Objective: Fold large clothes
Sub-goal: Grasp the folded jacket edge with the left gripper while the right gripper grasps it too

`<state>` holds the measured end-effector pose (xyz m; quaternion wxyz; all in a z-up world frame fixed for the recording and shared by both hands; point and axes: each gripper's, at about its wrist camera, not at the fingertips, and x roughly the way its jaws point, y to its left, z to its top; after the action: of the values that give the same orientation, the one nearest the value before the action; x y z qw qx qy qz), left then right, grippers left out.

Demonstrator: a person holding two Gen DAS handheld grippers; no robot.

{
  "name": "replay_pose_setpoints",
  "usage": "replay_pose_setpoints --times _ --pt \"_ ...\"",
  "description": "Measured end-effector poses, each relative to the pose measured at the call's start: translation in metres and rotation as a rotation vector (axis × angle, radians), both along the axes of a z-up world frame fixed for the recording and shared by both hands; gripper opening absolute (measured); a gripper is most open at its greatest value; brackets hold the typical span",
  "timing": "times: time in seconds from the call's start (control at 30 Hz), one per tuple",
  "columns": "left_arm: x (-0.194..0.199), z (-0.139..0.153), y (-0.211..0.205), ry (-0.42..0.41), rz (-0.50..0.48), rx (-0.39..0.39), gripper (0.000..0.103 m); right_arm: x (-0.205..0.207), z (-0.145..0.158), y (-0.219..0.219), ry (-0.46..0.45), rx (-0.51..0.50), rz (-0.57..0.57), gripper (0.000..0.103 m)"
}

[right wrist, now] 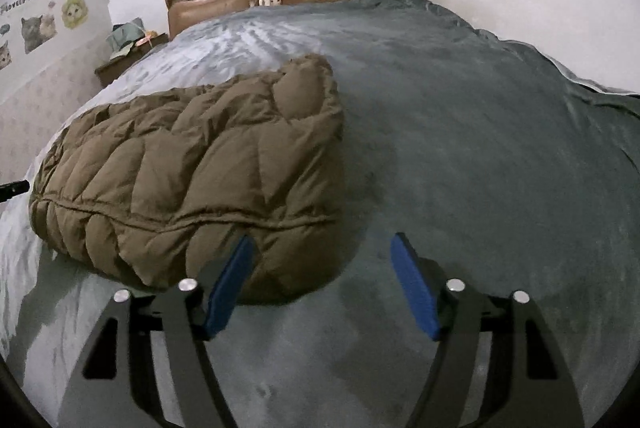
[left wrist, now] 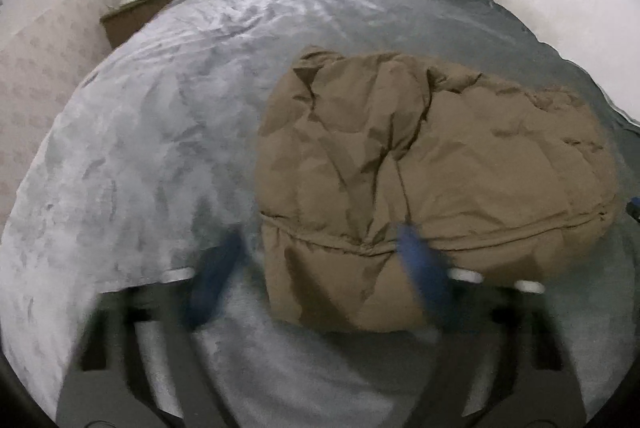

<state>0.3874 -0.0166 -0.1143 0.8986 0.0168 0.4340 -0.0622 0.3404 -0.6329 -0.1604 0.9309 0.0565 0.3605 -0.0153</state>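
Folded jacket (right wrist: pixel 188 175) on bed (right wrist: pixel 480 131); grippers apart

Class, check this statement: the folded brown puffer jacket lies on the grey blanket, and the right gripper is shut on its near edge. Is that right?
Not quite. The folded brown puffer jacket does lie on the grey blanket, but the right gripper is open and grips nothing; one finger only overlaps the jacket's near corner. The right wrist view shows this.

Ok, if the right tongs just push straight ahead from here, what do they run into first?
Probably the grey blanket. The right tongs are open; only their left finger overlaps the near right corner of the folded brown jacket. So that finger may clip the jacket; depth is unclear.
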Motion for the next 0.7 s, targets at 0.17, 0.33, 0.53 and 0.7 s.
replay_pose_setpoints --times 0.17,0.33,0.53,0.7 --pt "0.009 -0.009 -0.003 0.052 0.012 -0.004 0.039 0.013 -0.001 0.017 -0.011 0.029 0.021 0.055" --pt "0.021 -0.027 -0.009 0.088 -0.003 0.015 0.035 0.022 -0.011 0.022 0.010 0.057 0.029 0.042" --pt "0.044 -0.056 -0.014 0.143 0.009 0.013 0.035 0.041 -0.033 0.030 0.087 0.043 0.036 0.040" --pt "0.052 -0.068 -0.019 0.141 -0.011 0.027 0.037 0.056 -0.052 0.039 0.149 0.011 0.042 0.039"
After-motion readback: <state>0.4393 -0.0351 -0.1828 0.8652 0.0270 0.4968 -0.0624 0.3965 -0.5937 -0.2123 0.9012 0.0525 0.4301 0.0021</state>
